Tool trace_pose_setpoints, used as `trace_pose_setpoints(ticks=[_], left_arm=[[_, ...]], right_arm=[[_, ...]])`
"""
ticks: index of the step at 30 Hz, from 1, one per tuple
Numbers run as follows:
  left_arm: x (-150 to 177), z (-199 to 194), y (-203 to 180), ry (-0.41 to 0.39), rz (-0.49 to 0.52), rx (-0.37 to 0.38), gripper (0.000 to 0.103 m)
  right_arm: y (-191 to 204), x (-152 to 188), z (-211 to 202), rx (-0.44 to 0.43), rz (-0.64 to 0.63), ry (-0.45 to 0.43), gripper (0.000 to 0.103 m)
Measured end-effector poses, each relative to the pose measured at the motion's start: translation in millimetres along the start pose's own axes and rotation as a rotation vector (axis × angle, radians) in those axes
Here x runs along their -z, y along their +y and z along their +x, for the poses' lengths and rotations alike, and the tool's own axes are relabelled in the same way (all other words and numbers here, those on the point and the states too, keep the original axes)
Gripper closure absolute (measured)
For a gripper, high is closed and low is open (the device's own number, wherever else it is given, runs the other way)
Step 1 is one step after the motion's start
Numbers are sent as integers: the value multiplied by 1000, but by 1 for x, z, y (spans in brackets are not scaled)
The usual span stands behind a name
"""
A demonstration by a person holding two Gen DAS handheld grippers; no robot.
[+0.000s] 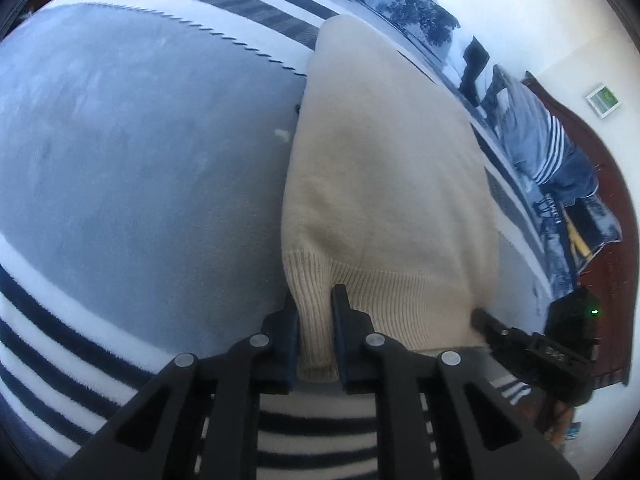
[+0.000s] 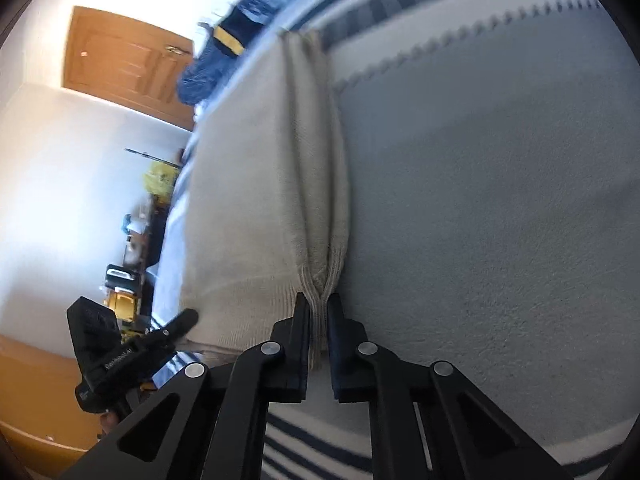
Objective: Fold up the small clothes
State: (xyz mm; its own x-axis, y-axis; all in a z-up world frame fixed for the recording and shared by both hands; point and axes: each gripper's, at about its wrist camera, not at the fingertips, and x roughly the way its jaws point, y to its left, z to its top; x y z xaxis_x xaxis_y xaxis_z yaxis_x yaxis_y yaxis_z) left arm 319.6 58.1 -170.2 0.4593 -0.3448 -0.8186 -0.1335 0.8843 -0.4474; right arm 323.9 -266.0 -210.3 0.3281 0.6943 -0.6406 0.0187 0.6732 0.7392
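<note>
A cream knit sweater lies on a grey blanket with white and navy stripes. My left gripper is shut on the ribbed hem at the sweater's left corner. My right gripper is shut on the bunched ribbed hem at the sweater's other corner. Each gripper shows in the other's view: the right gripper at the lower right of the left wrist view, the left gripper at the lower left of the right wrist view.
Blue patterned bedding and pillows lie beyond the sweater, with a dark wooden headboard behind. A wooden door and a cluttered shelf stand beside the bed. The grey blanket spreads wide to one side of the sweater.
</note>
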Motion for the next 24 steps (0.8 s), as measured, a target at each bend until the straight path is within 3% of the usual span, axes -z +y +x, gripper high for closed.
trace_pose_setpoints(ticks=[3, 6, 8, 11, 13, 19, 24], left_arm=[[7, -5, -21, -40, 122, -90, 88], [13, -9, -26, -55, 153, -118, 89], [11, -22, -22, -61, 125, -84, 90], [14, -58, -8, -84, 32, 20, 90], [25, -75, -5, -71, 10, 29, 90], [72, -80, 7, 23, 1, -47, 90], [76, -71, 2, 31, 33, -96, 90]], right_arm=[[7, 1, 1, 50, -52, -6, 96], [22, 5, 3, 118, -108, -1, 97], [25, 6, -4, 125, -120, -14, 98], [39, 14, -28, 63, -117, -42, 99], [45, 27, -44, 36, -126, -42, 99], [41, 81, -53, 34, -97, 12, 99], [23, 97, -34, 86, -73, 61, 99]])
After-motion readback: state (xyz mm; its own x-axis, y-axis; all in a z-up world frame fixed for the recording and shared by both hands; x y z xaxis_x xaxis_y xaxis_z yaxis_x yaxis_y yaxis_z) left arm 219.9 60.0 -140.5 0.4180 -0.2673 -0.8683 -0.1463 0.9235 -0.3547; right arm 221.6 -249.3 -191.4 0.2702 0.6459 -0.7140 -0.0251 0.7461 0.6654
